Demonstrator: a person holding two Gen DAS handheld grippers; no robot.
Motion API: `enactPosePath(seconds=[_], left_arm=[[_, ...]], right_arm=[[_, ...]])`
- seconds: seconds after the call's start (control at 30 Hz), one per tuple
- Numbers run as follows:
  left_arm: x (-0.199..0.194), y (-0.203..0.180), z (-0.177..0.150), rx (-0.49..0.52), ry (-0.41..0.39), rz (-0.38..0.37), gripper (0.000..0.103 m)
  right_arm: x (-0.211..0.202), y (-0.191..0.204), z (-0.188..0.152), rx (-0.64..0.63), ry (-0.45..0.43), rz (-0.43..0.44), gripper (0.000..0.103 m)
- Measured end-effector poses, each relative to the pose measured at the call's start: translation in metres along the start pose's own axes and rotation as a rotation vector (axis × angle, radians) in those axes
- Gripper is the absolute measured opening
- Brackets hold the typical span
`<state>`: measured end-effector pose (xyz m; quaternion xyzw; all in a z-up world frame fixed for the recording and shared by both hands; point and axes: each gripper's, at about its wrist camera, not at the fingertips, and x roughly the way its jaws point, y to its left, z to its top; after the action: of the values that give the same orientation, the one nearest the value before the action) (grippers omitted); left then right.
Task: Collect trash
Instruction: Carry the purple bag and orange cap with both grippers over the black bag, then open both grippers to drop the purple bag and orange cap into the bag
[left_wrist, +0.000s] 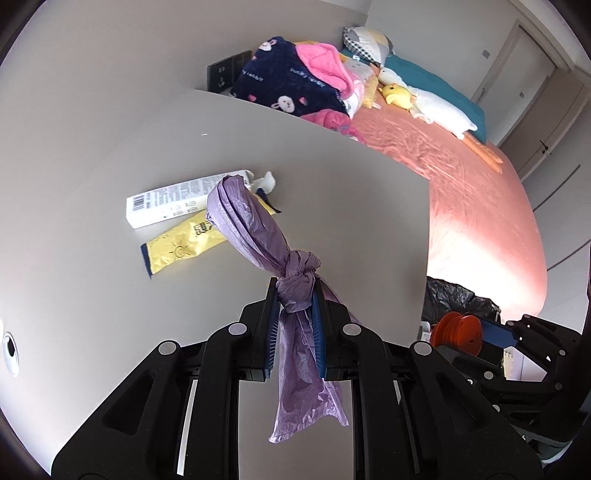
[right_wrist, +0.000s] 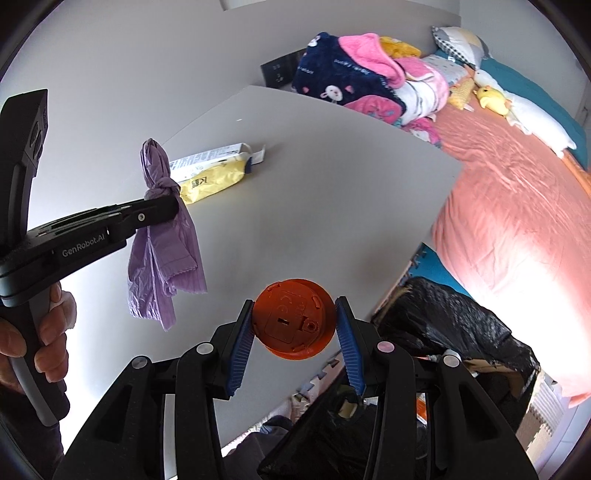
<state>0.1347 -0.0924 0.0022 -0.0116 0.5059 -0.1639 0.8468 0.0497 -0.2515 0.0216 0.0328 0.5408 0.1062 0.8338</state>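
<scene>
My left gripper (left_wrist: 294, 295) is shut on a knotted purple plastic bag (left_wrist: 255, 229), held above the grey table (left_wrist: 110, 302); the bag's tail hangs down between the fingers. The bag also shows in the right wrist view (right_wrist: 162, 254), clamped in the left gripper (right_wrist: 173, 206). My right gripper (right_wrist: 294, 306) is shut on an orange round plastic disc (right_wrist: 293, 319), held over the table's near edge; the disc also shows in the left wrist view (left_wrist: 458, 332). A white carton (left_wrist: 177, 201) and a yellow wrapper (left_wrist: 177, 247) lie on the table beyond the bag.
A bin lined with a black bag (right_wrist: 454, 328) stands below the table's right edge, beside the bed with a pink sheet (right_wrist: 517, 206). Blankets (right_wrist: 354, 85) and plush toys (right_wrist: 491, 98) lie on the bed. A wall (left_wrist: 92, 92) runs behind the table.
</scene>
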Motion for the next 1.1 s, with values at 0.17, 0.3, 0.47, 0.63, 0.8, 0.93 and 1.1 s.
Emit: enactPosePath(seconds=[0.17,0.3,0.47,0.63,0.8,0.93,1.1], left_arm=[[0.004,-0.031,0.000,0.058,0.012,-0.030,0.016],[0.008,-0.054,0.002,0.102,0.022,-0.055,0.016],[0.013,-0.079,0.001,0.147,0.031,-0.079,0.016],[0.015,-0.102,-0.003,0.196,0.040,-0.101,0.016],[0.017,-0.121,-0.005,0.238,0.049,-0.121,0.016],[0.021,-0.136,-0.008,0.267,0.060,-0.137,0.016],[0.025,-0.159,-0.014,0.318,0.076,-0.159,0.016]], right_arm=[[-0.015,-0.021,-0.012,0.040,-0.017,-0.017,0.045],[-0.025,-0.037,-0.021,0.069,-0.027,-0.034,0.045],[-0.036,-0.057,-0.031,0.105,-0.040,-0.054,0.045],[-0.048,-0.077,-0.044,0.142,-0.053,-0.073,0.045],[-0.058,-0.095,-0.053,0.177,-0.065,-0.090,0.045],[-0.065,-0.108,-0.061,0.207,-0.076,-0.109,0.045],[-0.074,-0.125,-0.070,0.242,-0.091,-0.126,0.045]])
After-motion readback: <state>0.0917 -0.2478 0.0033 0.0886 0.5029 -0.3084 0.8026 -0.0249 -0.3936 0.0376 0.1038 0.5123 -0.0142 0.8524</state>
